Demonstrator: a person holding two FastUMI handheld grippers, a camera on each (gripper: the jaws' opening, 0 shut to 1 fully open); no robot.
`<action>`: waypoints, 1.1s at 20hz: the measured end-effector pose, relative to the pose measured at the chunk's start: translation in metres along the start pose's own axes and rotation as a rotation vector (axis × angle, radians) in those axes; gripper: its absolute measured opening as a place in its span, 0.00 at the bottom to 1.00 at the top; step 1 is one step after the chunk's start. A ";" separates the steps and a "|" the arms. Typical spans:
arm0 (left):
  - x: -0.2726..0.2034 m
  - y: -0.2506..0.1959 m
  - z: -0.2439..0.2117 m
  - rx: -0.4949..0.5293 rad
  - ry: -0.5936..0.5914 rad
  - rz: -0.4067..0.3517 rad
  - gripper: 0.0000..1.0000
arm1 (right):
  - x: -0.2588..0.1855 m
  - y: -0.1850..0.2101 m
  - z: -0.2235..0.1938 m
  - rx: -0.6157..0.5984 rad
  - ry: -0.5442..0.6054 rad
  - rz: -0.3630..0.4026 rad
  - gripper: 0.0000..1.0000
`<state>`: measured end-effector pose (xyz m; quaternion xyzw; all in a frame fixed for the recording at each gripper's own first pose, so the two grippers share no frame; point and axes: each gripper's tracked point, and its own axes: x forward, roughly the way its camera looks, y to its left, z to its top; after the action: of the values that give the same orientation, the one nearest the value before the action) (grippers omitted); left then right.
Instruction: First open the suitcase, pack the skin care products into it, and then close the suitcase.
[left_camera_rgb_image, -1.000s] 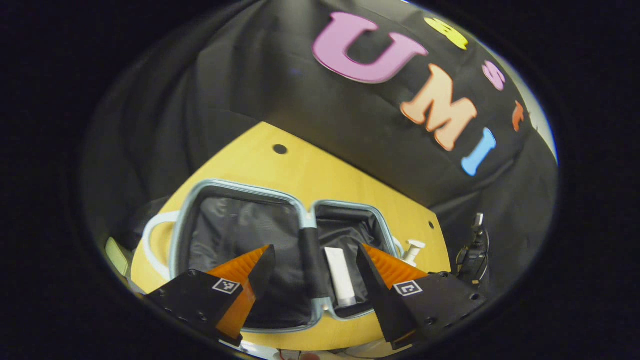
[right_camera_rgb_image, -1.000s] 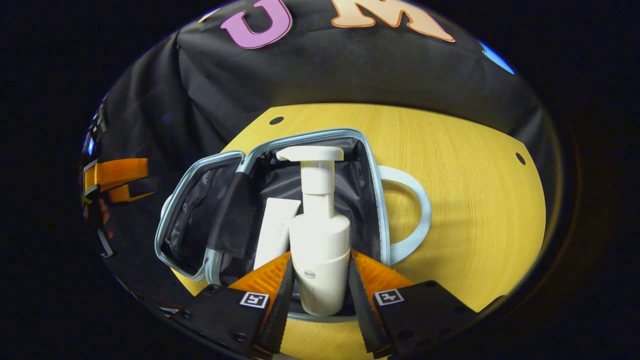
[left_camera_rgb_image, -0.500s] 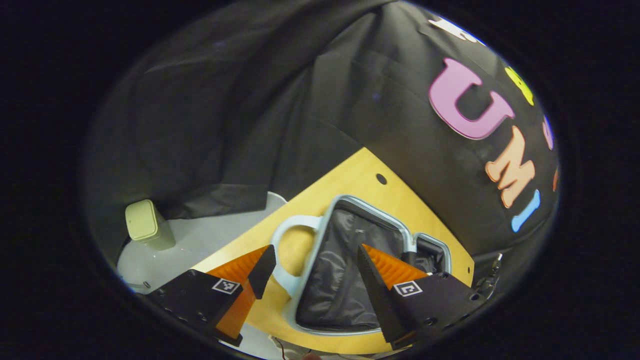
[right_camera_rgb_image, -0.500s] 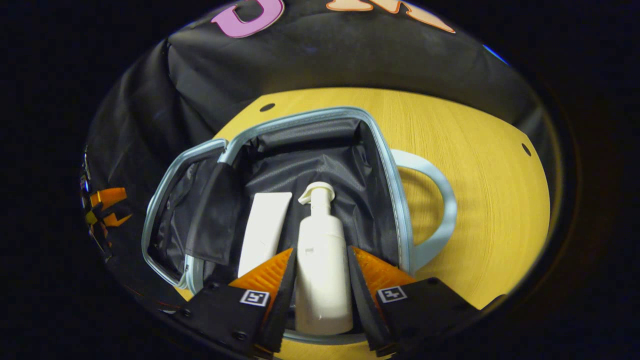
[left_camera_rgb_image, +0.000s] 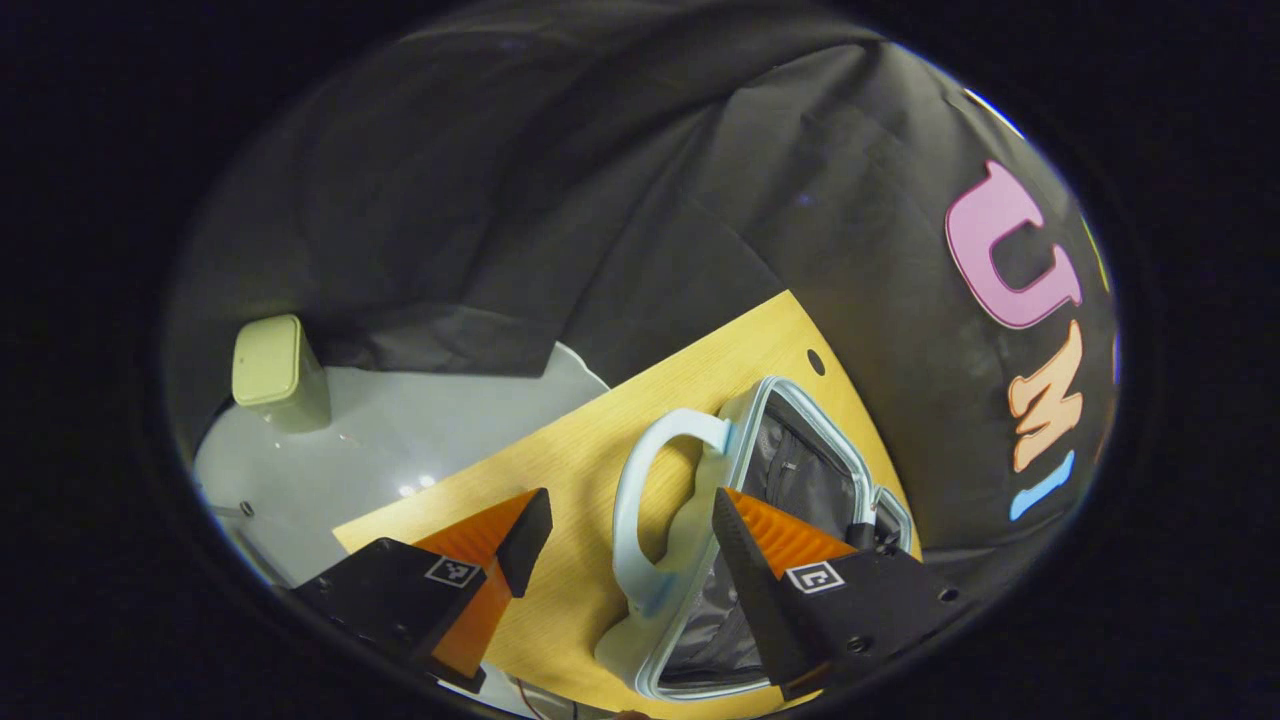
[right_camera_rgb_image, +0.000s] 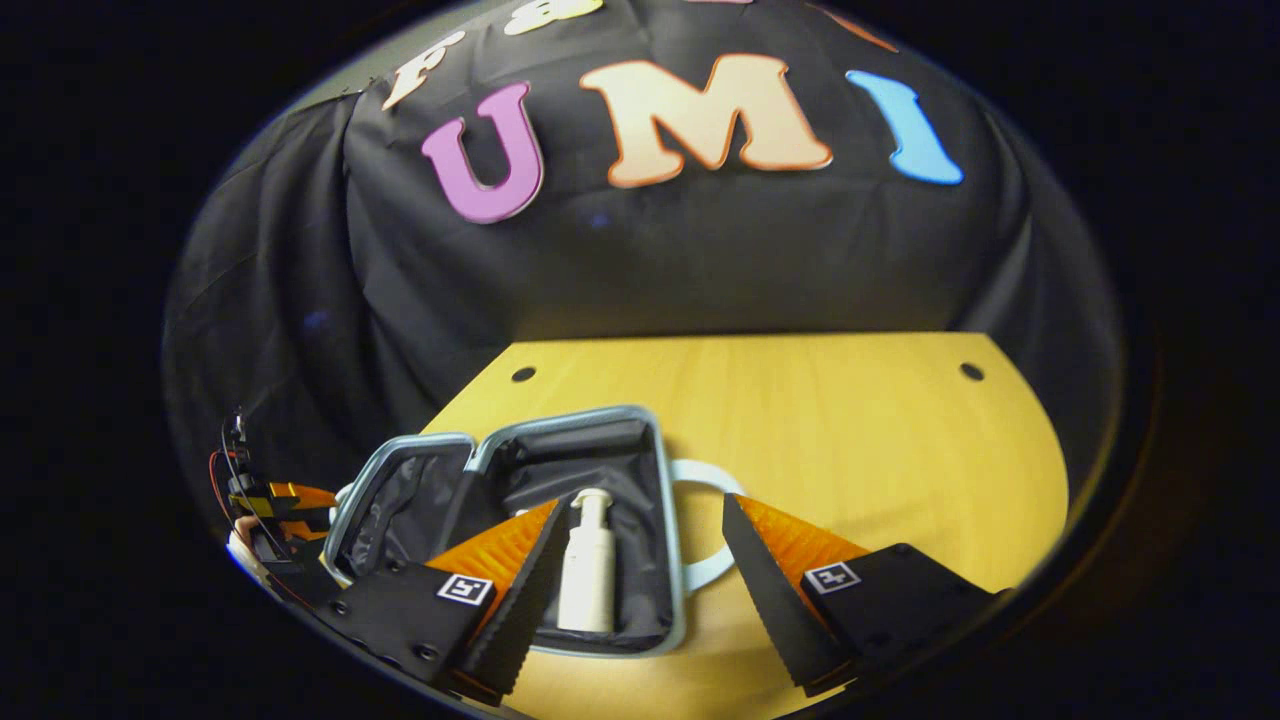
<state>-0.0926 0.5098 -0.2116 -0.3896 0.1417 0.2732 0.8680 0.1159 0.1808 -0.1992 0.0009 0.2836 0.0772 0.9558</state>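
We see a black cloth wall behind a pale wooden bench (right_camera_rgb_image: 850, 420), and beyond the bench's left edge a grey floor (left_camera_rgb_image: 400, 440) with a small cream bin (left_camera_rgb_image: 270, 370) standing on it. On the bench the suitcase (right_camera_rgb_image: 665, 520) lies open, both dark-lined halves flat and side by side. A white pump bottle (right_camera_rgb_image: 588, 575) lies in the right half, nozzle pointing to the far side. A light blue handle (right_camera_rgb_image: 715, 525) loops out from that half's right edge, and a matching handle (left_camera_rgb_image: 650, 500) shows on the left half in the left gripper view.

We judge the opening done and the packing at least partly done. Whether more products remain outside we cannot tell, since the near left part of the case is hidden behind a finger. Closing is still to come.

The right gripper (right_camera_rgb_image: 640, 590) hangs above the near edge of the case, jaws spread wide and holding nothing, the bottle lying free below them. The left gripper (left_camera_rgb_image: 625, 560) is also wide open and empty, tilted over the left-hand handle, with the handle seen between its fingers but apparently untouched.
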 end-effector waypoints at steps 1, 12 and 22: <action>0.004 -0.001 -0.004 -0.025 0.008 -0.015 0.94 | -0.011 -0.016 0.007 -0.017 -0.034 -0.042 0.97; 0.017 0.005 -0.013 -0.141 0.073 -0.101 0.08 | -0.061 -0.065 -0.001 -0.032 -0.090 -0.201 0.97; -0.045 -0.066 0.010 0.035 -0.027 -0.114 0.00 | -0.073 -0.082 -0.010 0.014 -0.110 -0.197 0.97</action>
<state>-0.0898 0.4646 -0.1447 -0.3779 0.1125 0.2261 0.8907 0.0620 0.0887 -0.1716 -0.0161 0.2300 -0.0193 0.9729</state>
